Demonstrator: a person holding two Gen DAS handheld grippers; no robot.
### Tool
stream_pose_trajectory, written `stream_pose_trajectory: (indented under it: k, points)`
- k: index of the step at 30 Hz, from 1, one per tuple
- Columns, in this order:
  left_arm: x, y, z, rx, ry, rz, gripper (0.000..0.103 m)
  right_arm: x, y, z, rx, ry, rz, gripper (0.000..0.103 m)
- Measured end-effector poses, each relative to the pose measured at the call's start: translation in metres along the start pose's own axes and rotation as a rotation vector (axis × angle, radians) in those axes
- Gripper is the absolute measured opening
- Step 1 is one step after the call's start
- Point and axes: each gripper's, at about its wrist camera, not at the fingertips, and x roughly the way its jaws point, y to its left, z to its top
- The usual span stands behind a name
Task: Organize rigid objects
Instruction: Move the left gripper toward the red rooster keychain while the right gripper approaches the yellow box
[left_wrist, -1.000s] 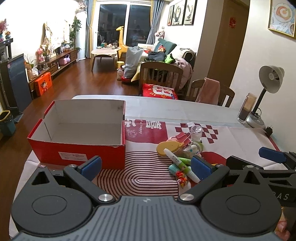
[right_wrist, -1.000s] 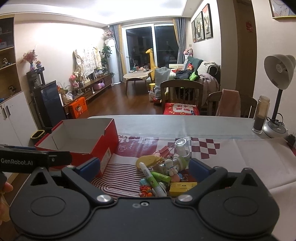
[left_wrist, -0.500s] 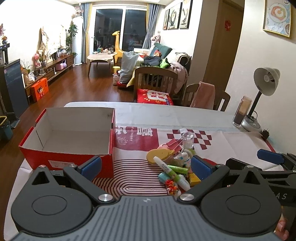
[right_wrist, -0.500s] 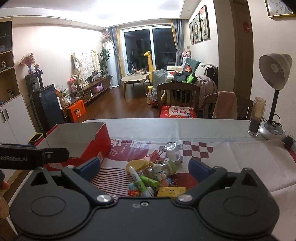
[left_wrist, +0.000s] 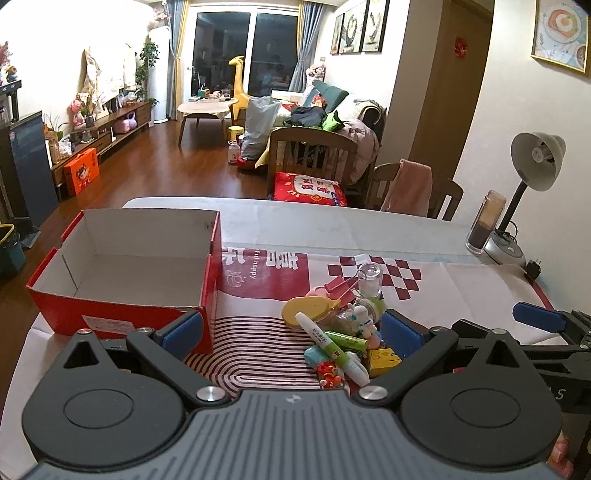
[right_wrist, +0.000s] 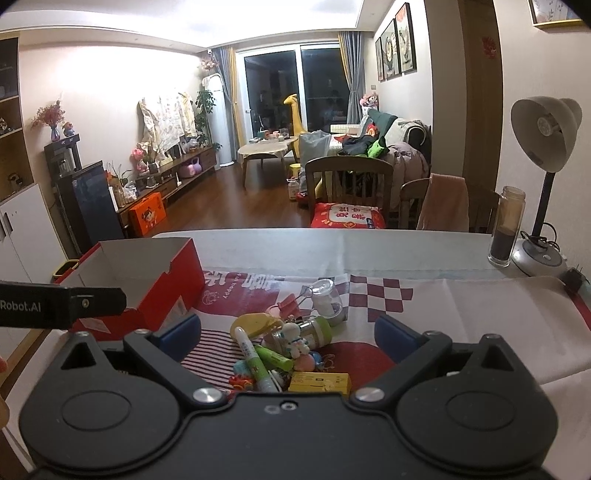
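1. While both tools have drawn back a little from the table over the last second, the pile of small objects (right_wrist: 291, 343) now sits lower and nearer between the right gripper (right_wrist: 287, 334) fingers – the approach is only starting, nothing picked.
2. Both are spread wide and empty; the left gripper (left_wrist: 291, 334) hangs with the pile ahead and slightly right of it.
3. Nearest in the heap lie a white marker (right_wrist: 255, 360) and a yellow box (right_wrist: 319, 382).
4. Farther, ahead-left of both tools, the red box (left_wrist: 122, 314) stands open – its white inside holds nothing.
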Motion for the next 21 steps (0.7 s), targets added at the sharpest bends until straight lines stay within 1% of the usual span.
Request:
stream_pose_trajectory:
  k: [6, 10, 13, 15, 21]
  points:
    - [0.021, -0.01, 0.003, 0.005, 0.038, 0.011, 0.103, 0.016, -0.014, -0.001, -0.002, 0.046, 0.003, 0.099]
    - [0.045, -0.012, 0.0, -0.007, 0.107, 0.013, 0.103, 0.032, -0.022, -0.006, -0.018, 0.099, 0.012, 0.099]
    - [0.063, -0.012, -0.006, -0.013, 0.16, 0.009, 0.103, 0.044, -0.028, -0.014, -0.034, 0.137, 0.024, 0.095]
    - [0.074, -0.012, -0.01, -0.017, 0.189, 0.004, 0.103, 0.053, -0.031, -0.019, -0.052, 0.158, 0.034, 0.095]
    - [0.109, -0.016, -0.019, -0.02, 0.24, 0.006, 0.103, 0.077, -0.041, -0.03, -0.101, 0.208, 0.05, 0.095]
